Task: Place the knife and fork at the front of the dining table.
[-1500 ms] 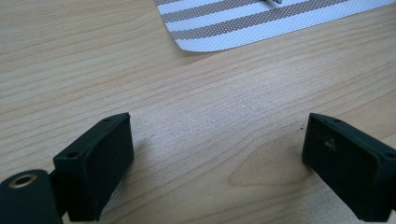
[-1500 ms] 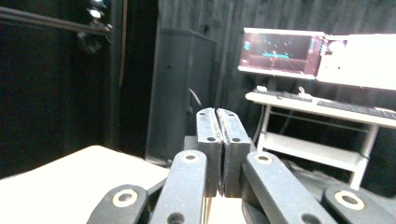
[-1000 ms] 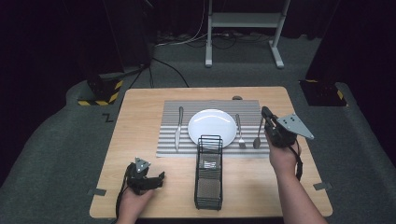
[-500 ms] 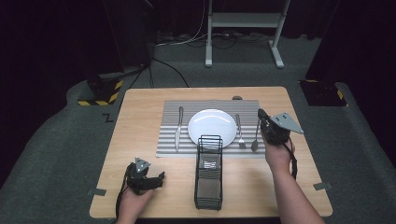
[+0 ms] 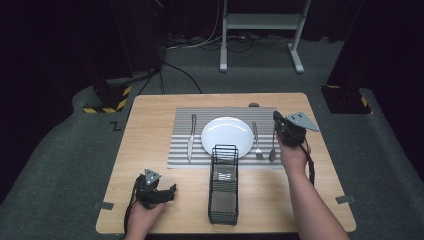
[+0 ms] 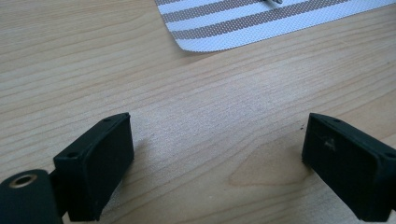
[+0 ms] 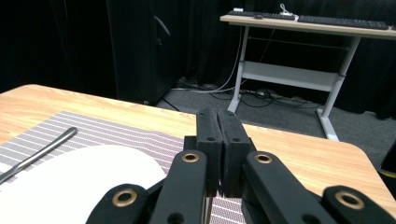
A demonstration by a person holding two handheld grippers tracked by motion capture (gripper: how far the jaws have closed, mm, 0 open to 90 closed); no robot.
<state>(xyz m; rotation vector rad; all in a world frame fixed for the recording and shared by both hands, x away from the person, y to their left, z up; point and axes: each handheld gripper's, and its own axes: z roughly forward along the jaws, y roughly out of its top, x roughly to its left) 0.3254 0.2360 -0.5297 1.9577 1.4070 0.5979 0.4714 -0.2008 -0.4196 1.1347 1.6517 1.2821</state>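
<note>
We see the right gripper at centre right of the high view, forearm reaching up from the bottom edge, jaws pressed together on nothing, above the silver spoon lying on the striped grey placemat beside the silver fork. The left gripper sits low at lower left on the light wooden table, jaws wide apart, empty. A round white plate, a silver knife and a black wire rack sit mid-frame. Dark carpet and a white desk frame lie behind.

Left gripper jaws apart, right gripper together.
</note>
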